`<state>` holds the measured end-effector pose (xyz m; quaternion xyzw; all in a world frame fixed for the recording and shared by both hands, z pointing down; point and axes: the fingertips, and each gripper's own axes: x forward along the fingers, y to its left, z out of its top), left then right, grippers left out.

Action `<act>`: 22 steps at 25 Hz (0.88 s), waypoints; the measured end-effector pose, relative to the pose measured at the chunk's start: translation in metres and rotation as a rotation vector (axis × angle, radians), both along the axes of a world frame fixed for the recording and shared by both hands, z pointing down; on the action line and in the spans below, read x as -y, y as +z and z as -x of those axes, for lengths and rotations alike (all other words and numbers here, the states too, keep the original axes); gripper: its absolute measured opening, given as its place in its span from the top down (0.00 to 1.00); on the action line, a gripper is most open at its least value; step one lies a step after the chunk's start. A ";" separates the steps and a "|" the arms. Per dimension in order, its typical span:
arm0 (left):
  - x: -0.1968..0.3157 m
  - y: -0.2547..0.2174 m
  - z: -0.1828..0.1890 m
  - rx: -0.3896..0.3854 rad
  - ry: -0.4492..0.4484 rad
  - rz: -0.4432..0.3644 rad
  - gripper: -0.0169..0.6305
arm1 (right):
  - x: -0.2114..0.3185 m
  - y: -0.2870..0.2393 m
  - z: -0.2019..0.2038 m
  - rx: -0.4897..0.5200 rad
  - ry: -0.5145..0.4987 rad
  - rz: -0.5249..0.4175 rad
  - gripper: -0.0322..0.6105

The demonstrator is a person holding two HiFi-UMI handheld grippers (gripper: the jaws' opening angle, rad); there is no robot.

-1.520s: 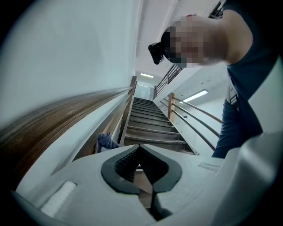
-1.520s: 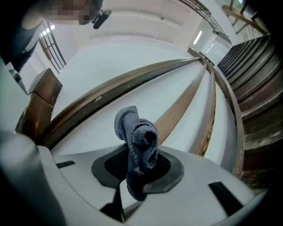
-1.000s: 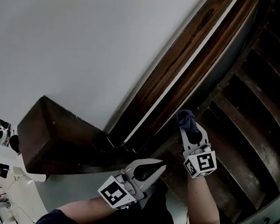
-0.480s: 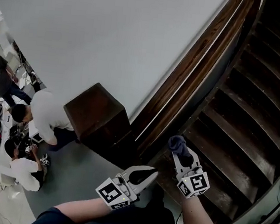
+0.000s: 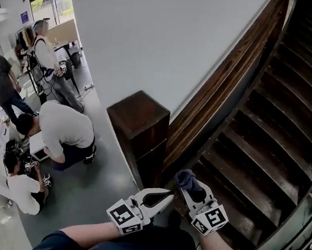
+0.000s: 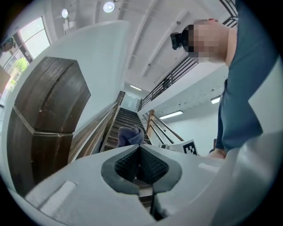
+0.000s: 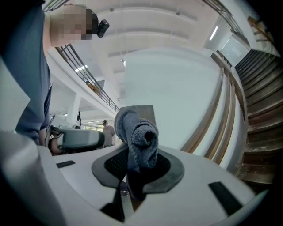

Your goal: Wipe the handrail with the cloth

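Note:
The dark wooden handrail (image 5: 226,85) climbs from a square newel post (image 5: 140,120) toward the upper right, along a white wall. My right gripper (image 5: 188,184) is shut on a bunched blue-grey cloth (image 5: 185,179), held just right of the post's base and below the rail, apart from it. In the right gripper view the cloth (image 7: 139,133) stands up out of the jaws of that gripper (image 7: 132,152), with the rail (image 7: 224,112) off to the right. My left gripper (image 5: 162,197) is shut and holds nothing, close beside the right one. Its jaws (image 6: 139,149) point up the stairs, past the post (image 6: 44,114).
Dark wooden stair treads (image 5: 271,139) rise to the right, bounded by a second railing (image 5: 300,231) at the far right. On the grey floor to the left, several people (image 5: 61,131) crouch or stand around equipment.
The view has swung out and down: the newel post now sits mid-frame and people on the floor have come into sight. Both grippers have dropped lower, away from the rail, cloth still held.

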<state>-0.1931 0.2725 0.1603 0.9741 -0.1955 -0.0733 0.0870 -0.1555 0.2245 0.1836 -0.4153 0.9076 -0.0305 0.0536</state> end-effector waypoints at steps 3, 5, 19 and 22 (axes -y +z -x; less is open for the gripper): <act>-0.015 -0.004 0.015 -0.014 -0.007 -0.008 0.97 | -0.023 -0.005 0.022 0.015 -0.036 0.008 0.80; -0.020 -0.008 0.025 -0.017 -0.015 -0.013 0.97 | -0.033 -0.008 0.033 0.030 -0.047 0.017 0.80; -0.042 -0.016 0.049 -0.013 -0.096 -0.032 0.97 | -0.058 -0.008 0.058 0.061 -0.114 0.051 0.80; -0.042 -0.016 0.051 -0.017 -0.107 -0.031 0.97 | -0.058 -0.006 0.058 0.058 -0.117 0.058 0.80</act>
